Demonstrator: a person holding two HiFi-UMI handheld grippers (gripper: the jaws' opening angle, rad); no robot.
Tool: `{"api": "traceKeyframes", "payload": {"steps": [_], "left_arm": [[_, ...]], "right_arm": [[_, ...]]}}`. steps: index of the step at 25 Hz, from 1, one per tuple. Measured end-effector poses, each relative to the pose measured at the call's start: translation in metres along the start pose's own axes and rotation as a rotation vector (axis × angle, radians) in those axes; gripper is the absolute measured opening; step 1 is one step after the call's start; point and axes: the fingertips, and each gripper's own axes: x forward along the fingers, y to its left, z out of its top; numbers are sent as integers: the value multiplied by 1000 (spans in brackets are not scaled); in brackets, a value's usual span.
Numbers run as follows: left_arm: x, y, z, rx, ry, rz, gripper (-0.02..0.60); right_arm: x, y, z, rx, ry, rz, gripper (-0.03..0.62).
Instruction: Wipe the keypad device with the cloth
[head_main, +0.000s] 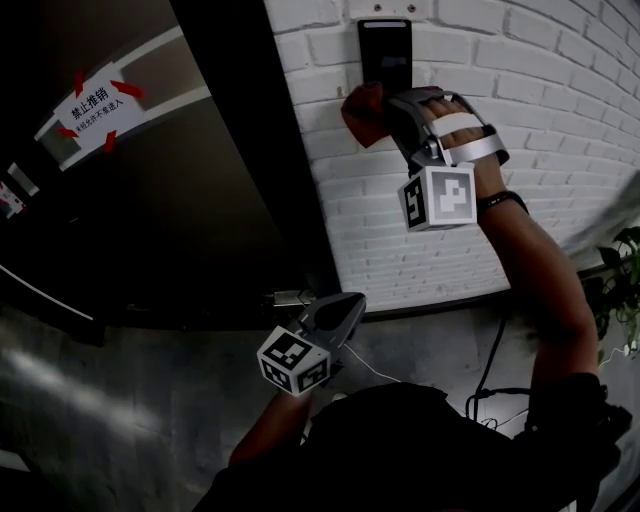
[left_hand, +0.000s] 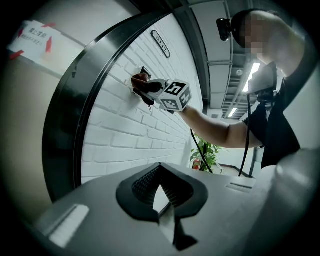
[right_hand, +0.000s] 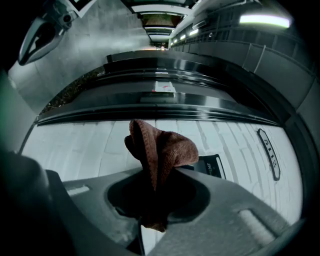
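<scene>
Keypad (head_main: 385, 50) sits on the white brick wall (head_main: 520, 90) in the head view, a black slab with its long axis running up the wall and its face pointing out from the bricks. The right gripper (head_main: 400, 105) is raised to it and pinches a reddish cloth (head_main: 363, 112), which bunches at the keypad's lower end. The left gripper (head_main: 340, 315) hangs low, well apart, beside the dark door (head_main: 200, 200) with its sign (head_main: 95, 110).

From the left gripper view, the left gripper (left_hand: 160, 167) has its pads pressed together at the tips with nothing between them. Up the wall (left_hand: 130, 135), the right gripper (left_hand: 142, 87) holds the cloth (left_hand: 140, 80) against the keypad (left_hand: 145, 71).

From the right gripper view, the right gripper (right_hand: 160, 175) clamps the cloth (right_hand: 162, 150), which stands up between the jaws. The keypad (right_hand: 210, 165) shows just behind it on the right, mostly hidden.
</scene>
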Motion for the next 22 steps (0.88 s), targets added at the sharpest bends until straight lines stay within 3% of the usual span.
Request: {"api": "traceKeyframes", "payload": {"steps": [22], "left_arm": [[-12,2,-3,-3,-5,17,17]], "right_arm": [[0,54,-2,0,12,117,60]]}}
